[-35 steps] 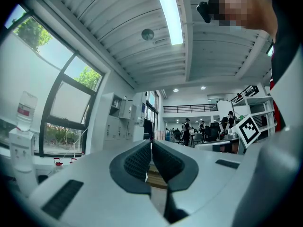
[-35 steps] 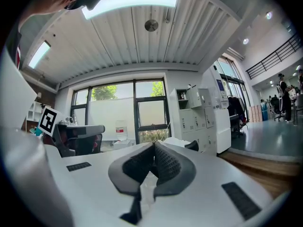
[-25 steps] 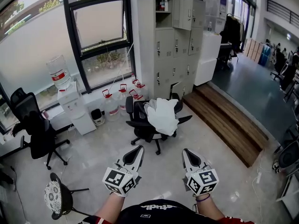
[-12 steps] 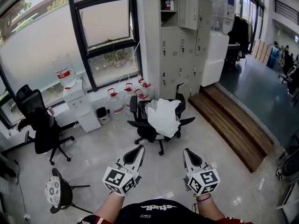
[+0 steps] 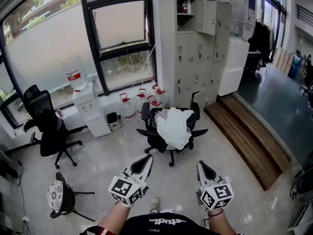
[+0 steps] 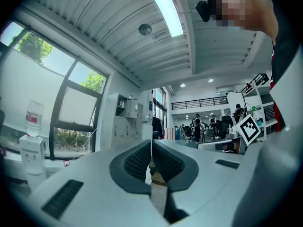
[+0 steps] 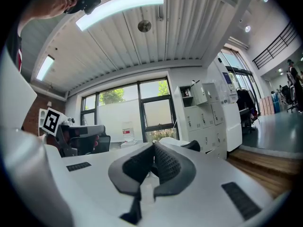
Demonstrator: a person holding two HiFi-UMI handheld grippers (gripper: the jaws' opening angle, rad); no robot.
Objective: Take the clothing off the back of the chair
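Note:
A white garment point(image 5: 174, 126) hangs over the back of a black office chair point(image 5: 157, 138) in the middle of the floor, in front of the lockers. My left gripper point(image 5: 146, 159) is held low in the head view, pointing at the chair from well short of it, jaws shut and empty. My right gripper point(image 5: 201, 166) is beside it, also shut with nothing between its pads. In the left gripper view the jaws point(image 6: 151, 152) meet with a sliver of white garment beyond them. In the right gripper view the chair's top point(image 7: 189, 146) shows just past the shut jaws point(image 7: 154, 156).
Grey lockers point(image 5: 201, 48) stand behind the chair. A water dispenser point(image 5: 91, 109) and several water jugs point(image 5: 128, 109) line the window wall. A second black chair point(image 5: 49, 131) is at left, a round stool point(image 5: 58, 199) near left. A wooden step point(image 5: 249, 138) runs along the right.
The view has shifted: the chair with the garment now sits slightly lower and further right. Both grippers stay shut, pointing at it. A shoe tip now shows between them.

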